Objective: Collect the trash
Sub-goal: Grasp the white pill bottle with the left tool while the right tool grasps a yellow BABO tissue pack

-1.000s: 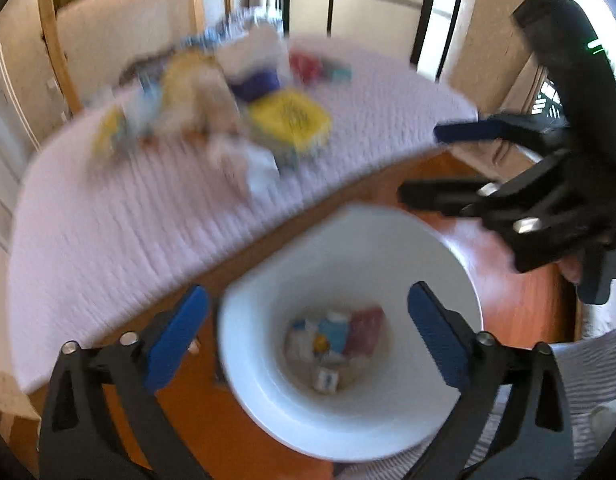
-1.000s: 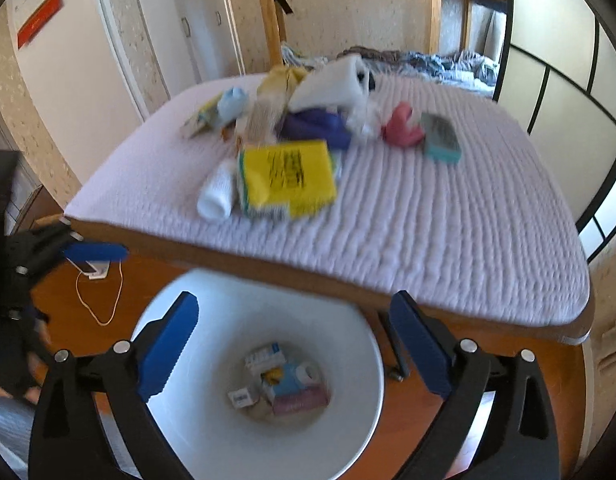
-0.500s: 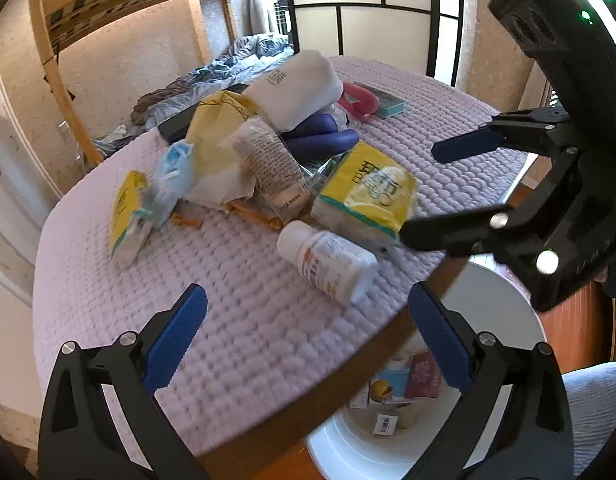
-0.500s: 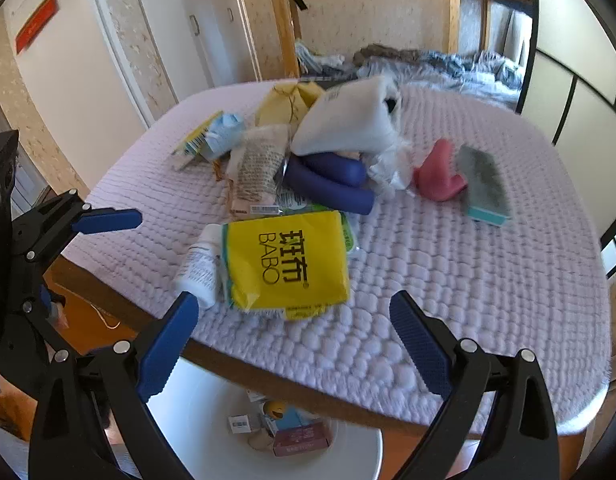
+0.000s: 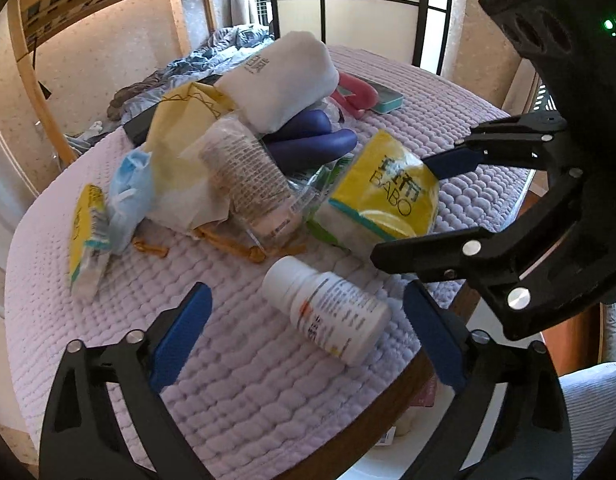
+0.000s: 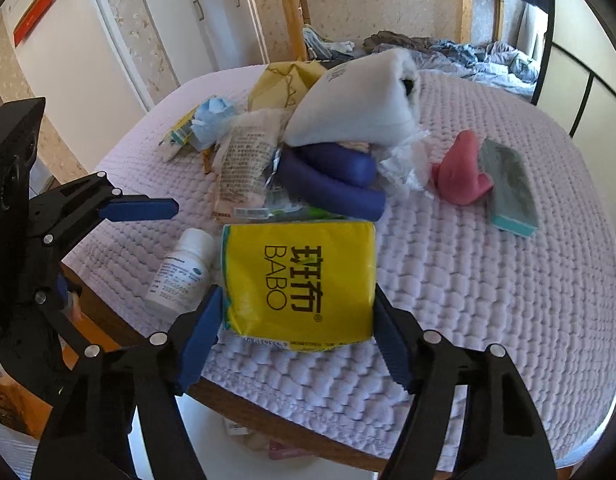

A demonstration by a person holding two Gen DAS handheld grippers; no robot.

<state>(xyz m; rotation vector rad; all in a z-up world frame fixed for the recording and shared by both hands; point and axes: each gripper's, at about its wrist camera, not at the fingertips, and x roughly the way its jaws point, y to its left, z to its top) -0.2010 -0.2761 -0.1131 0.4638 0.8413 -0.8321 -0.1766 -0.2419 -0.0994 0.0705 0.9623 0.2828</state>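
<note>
A pile of trash lies on a lilac quilted table. A white pill bottle lies on its side near the edge, between the open fingers of my left gripper; it also shows in the right wrist view. A yellow BABO packet sits between the open fingers of my right gripper, which is empty; the packet also shows in the left wrist view. The white bin with trash stands below the table edge.
Behind lie a white cloth bag, two dark blue rolls, a clear printed wrapper, a yellow paper bag, a blue mask, a small yellow pack, a pink object and a grey-teal sponge.
Both grippers have risen from over the white bin and moved forward over the table. The left now frames the pill bottle, the right the yellow packet. Both stay open.
</note>
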